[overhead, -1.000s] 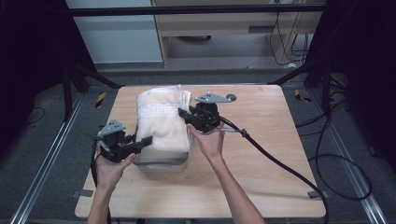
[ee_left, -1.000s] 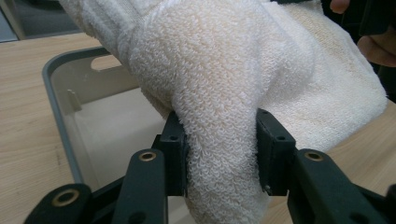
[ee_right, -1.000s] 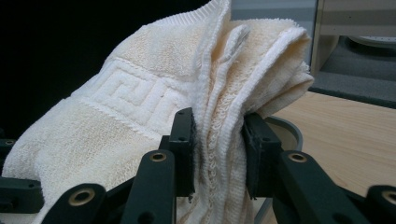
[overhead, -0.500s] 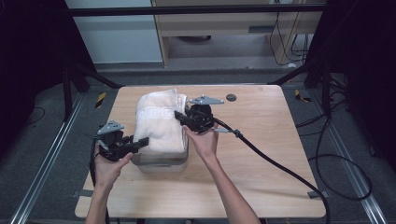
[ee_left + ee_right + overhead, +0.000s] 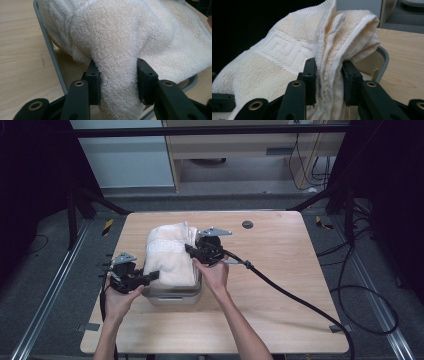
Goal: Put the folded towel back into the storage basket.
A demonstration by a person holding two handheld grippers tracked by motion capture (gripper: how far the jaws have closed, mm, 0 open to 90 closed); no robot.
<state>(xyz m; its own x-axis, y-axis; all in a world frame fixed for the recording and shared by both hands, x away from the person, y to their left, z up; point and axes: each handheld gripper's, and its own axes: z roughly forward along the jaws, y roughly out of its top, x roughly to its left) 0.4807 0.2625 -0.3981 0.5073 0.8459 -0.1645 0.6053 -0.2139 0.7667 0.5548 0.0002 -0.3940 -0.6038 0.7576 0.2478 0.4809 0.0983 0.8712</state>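
Cream terry towel (image 5: 167, 255), folded into a thick bundle, lies in and over a shallow grey metal tray (image 5: 175, 296) that sits on the left half of the wooden counter (image 5: 280, 285), toward its near edge. The far end of the towel hangs past the tray's far rim toward the counter's far edge.

At the tray's left near corner, the left gripper (image 5: 150, 277) reaches in from the counter's left side, held by the person's left hand (image 5: 120, 300). In the left gripper view its black fingers (image 5: 93, 82) are closed on a rounded fold of the towel (image 5: 117, 50), the pile squeezed between the pads, with the tray's grey rim (image 5: 51, 55) running past on the left and bare wood beyond it.

Over the tray's right side, the right gripper (image 5: 192, 251) pinches the towel's right edge, with the right hand (image 5: 215, 275) behind it and a thick black cable (image 5: 290, 295) trailing across the counter toward its near right corner. In the right gripper view the fingers (image 5: 310, 75) clamp several stacked layers of towel (image 5: 287, 52), a woven key-pattern band showing on the top layer, and the tray's curved rim (image 5: 384, 62) stands just to the right.

A small dark round disc (image 5: 247, 224) rests near the counter's far edge, well apart from the tray.
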